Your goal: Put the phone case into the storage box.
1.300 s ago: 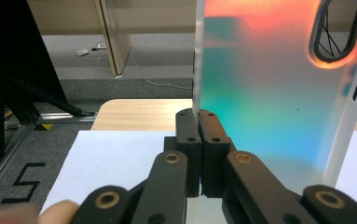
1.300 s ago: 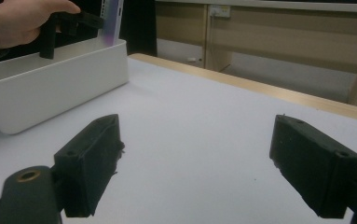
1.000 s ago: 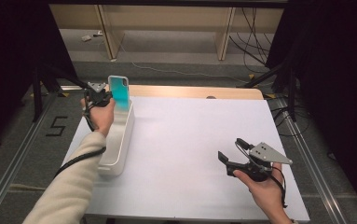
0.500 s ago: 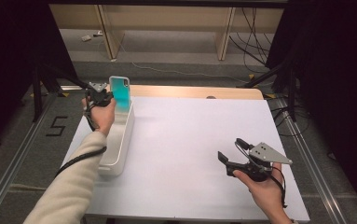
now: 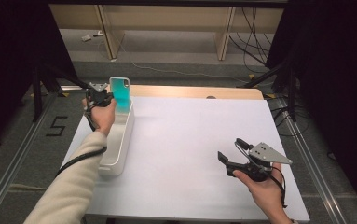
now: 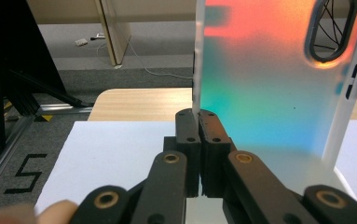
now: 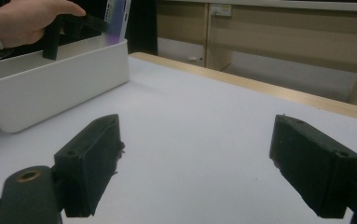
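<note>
At the table's [image 5: 190, 140] far-left edge, the left gripper [image 5: 102, 98] pinches a translucent teal phone case [image 5: 120, 90] upright over the white bin [image 5: 118, 140]; the right gripper [image 5: 234, 156] gapes above bare table, near right.

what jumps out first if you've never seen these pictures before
The eye lands on the iridescent phone case, glowing teal and orange, held upright over the far end of the white bin at the table's left. The left hand-held gripper is shut on its edge. At the near right, the right hand-held gripper rests open over the white table.
</note>
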The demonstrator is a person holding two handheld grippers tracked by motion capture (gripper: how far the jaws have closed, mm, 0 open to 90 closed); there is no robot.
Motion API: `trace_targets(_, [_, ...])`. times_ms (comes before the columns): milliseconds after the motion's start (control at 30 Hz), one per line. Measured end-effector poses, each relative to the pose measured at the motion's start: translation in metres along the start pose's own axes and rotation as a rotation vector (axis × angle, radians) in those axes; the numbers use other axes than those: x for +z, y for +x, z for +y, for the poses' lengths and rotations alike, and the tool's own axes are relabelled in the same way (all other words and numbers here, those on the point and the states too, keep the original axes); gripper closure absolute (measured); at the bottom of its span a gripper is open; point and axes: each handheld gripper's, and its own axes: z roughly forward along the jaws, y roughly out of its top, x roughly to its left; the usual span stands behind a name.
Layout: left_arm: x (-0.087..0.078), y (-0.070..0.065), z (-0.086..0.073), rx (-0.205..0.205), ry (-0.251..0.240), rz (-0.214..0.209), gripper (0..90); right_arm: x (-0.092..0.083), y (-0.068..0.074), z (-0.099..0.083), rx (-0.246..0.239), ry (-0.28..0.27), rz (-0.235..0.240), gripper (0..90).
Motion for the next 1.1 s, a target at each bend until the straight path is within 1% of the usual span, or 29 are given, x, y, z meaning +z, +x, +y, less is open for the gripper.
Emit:
trace_targets(33, [0.0,0.0,0.0,-0.001,0.0,-0.001,87.8,0.0,0.0,0.0,-0.005,-0.004,-0.003,17.6])
trace_targets(67, [0.001,0.0,0.0,0.0,0.001,-0.001,87.8,0.003,0.0,-0.001,-0.002,-0.033,-0.006,17.6])
trace_targets(100, [0.001,0.0,0.0,-0.001,0.003,0.0,87.9,0.002,0.0,-0.001,0.001,-0.033,0.004,17.6])
trace_targets(167, [0.001,0.0,-0.001,0.0,0.007,0.0,87.9,0.003,0.0,-0.001,0.004,-0.04,0.003,17.6])
trace_targets(233, [0.002,0.0,-0.002,0.0,0.01,0.001,87.9,0.002,0.0,-0.001,0.001,-0.033,0.005,17.6])
trace_targets(600, [0.003,0.0,-0.003,-0.001,0.015,0.002,87.8,0.002,0.0,0.0,-0.003,-0.032,-0.001,17.6])
trace_targets(700, [0.003,0.0,-0.003,-0.001,0.017,0.002,87.7,0.002,0.0,-0.001,0.001,-0.032,0.004,17.6])
trace_targets(800, [0.003,0.0,-0.002,-0.005,0.021,-0.004,87.0,0.002,0.0,-0.001,0.0,-0.032,0.004,17.6])
trace_targets(833, [0.003,0.0,-0.002,-0.015,0.022,-0.022,85.5,0.002,0.0,-0.001,0.0,-0.032,0.005,17.6])
trace_targets(867, [0.002,0.0,-0.001,-0.03,0.009,-0.028,80.5,0.002,0.0,-0.001,-0.002,-0.031,0.003,17.6])
trace_targets(900, [0.0,0.0,0.0,-0.031,-0.001,-0.021,76.8,0.002,0.0,-0.001,-0.004,-0.032,0.001,17.6])
trace_targets(967, [-0.002,0.0,0.002,-0.028,-0.008,-0.023,72.1,0.002,0.0,-0.001,-0.002,-0.032,0.006,17.6])
trace_targets(1000, [-0.004,0.001,0.003,-0.03,-0.015,-0.024,70.4,0.002,0.0,-0.001,-0.003,-0.033,-0.001,17.6])
trace_targets(1033, [-0.005,0.002,0.004,-0.029,-0.022,-0.029,69.7,0.002,0.0,-0.001,-0.001,-0.032,0.003,17.6])
trace_targets(1100, [-0.008,0.002,0.006,-0.027,-0.028,-0.022,65.8,0.002,0.0,-0.001,-0.004,-0.03,0.0,17.6])
